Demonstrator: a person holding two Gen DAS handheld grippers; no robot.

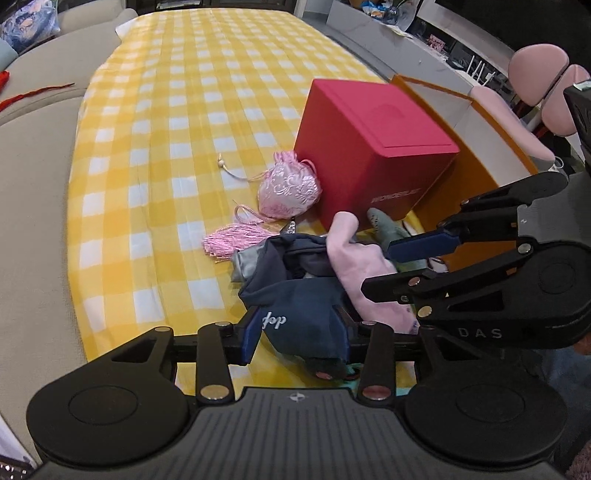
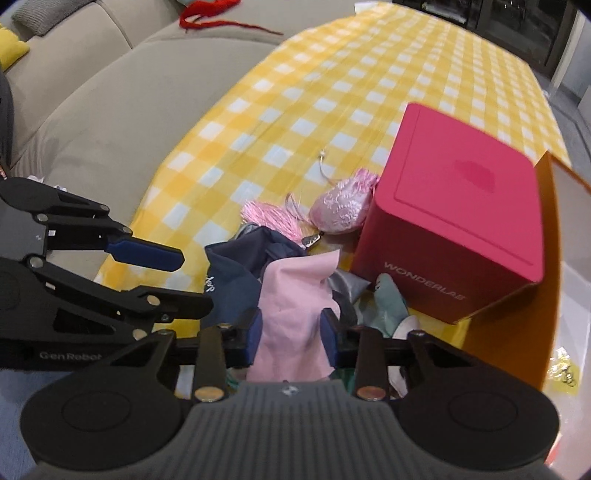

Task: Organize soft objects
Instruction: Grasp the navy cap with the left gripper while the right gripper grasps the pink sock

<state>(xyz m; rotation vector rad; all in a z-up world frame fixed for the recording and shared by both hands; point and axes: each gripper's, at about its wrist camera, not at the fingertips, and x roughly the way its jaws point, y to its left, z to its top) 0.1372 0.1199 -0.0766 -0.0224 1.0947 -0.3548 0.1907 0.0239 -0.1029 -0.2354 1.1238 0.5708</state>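
Yellow-and-white checked cloth (image 1: 177,155) covers the tabletop, and a small heap of soft things lies at its near edge. The left gripper (image 1: 295,330) points steeply down at the heap with its jaws partly open; a crumpled navy blue fabric piece with white lettering (image 1: 295,299) sits between the blue pads (image 1: 251,332), though whether they press on it cannot be told. The right gripper (image 2: 291,336), just beside the left one, also points down with its jaws partly apart, and a pale pink cloth (image 2: 295,306) lies between its fingers, touching both blue pads as far as can be seen. Under these two pieces are a grey satin scrap (image 2: 347,286) and a pale green item (image 2: 389,301). Just beyond the heap lies a pink embroidered drawstring pouch (image 1: 288,188) with a pink tassel (image 1: 236,242), the pouch resting against a closed red cube-shaped box with pale lettering (image 1: 373,155). Behind the red box stands an open orange box (image 1: 476,177). A beige sofa (image 2: 92,110) sits beside the tabletop with a red cord (image 2: 218,18) lying on it.
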